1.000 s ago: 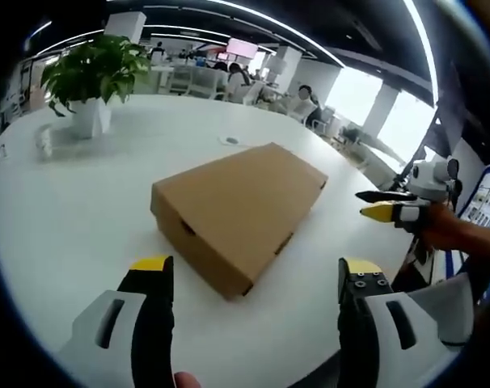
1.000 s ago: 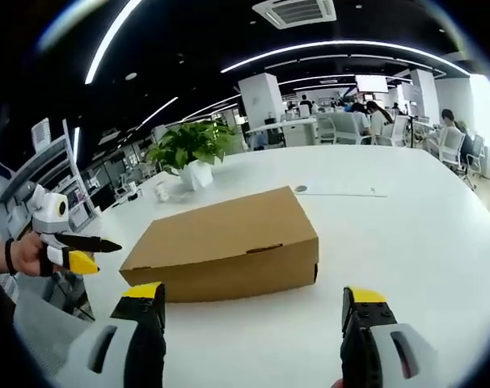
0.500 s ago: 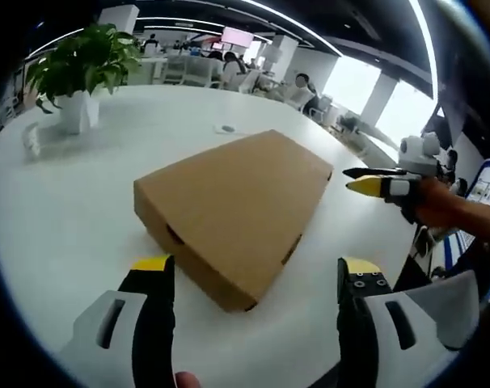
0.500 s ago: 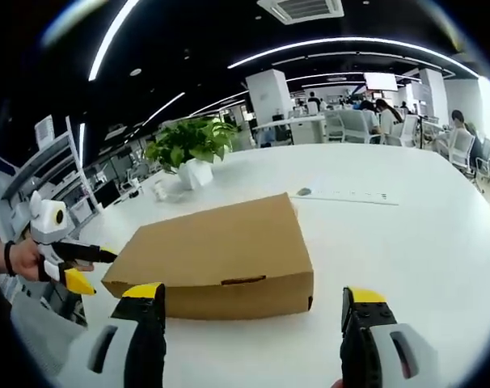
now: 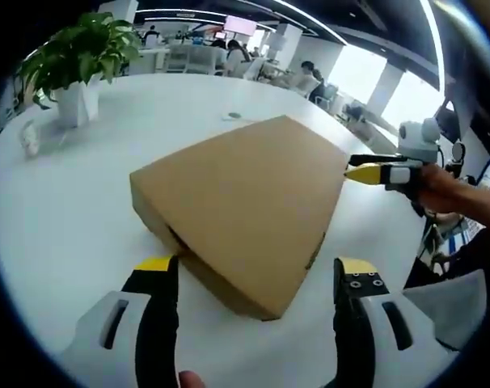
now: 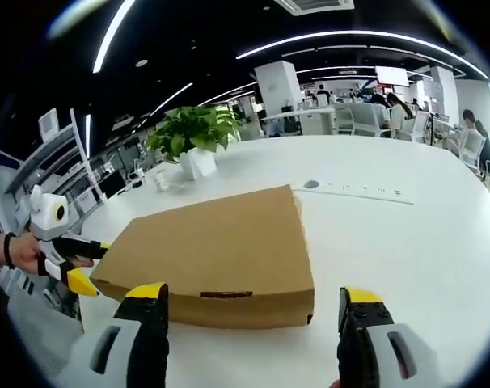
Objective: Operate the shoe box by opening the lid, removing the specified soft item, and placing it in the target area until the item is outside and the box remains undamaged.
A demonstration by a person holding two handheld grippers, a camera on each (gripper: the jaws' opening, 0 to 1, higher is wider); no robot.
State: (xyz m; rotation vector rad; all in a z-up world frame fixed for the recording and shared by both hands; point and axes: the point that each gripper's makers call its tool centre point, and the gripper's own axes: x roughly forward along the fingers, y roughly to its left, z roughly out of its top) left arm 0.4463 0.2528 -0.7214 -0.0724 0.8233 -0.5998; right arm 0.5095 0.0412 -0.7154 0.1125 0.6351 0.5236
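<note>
Office, white table [image 5: 59, 218]. Left tongs [image 5: 249, 275] spread, empty, nearer than 1 s ago; cardboard box [image 5: 245, 190] at 12, lid shut. Right tongs [image 6: 253, 303] spread, box [image 6: 217, 250] at 12, closer too. Plant [image 6: 192, 133] at 11, beyond. Approach phase; lid not yet touched, soft item inside unseen.

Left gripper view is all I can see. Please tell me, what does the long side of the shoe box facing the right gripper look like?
Observer: The shoe box is closed; that long side carries a narrow slot below the lid edge.
Operator: Is the right gripper open?
Observer: Yes, the right gripper is open, jaws wide apart in front of that side, not touching it.
Operator: Anything beyond the box from there?
Observer: A potted plant stands on the white table behind it.
</note>
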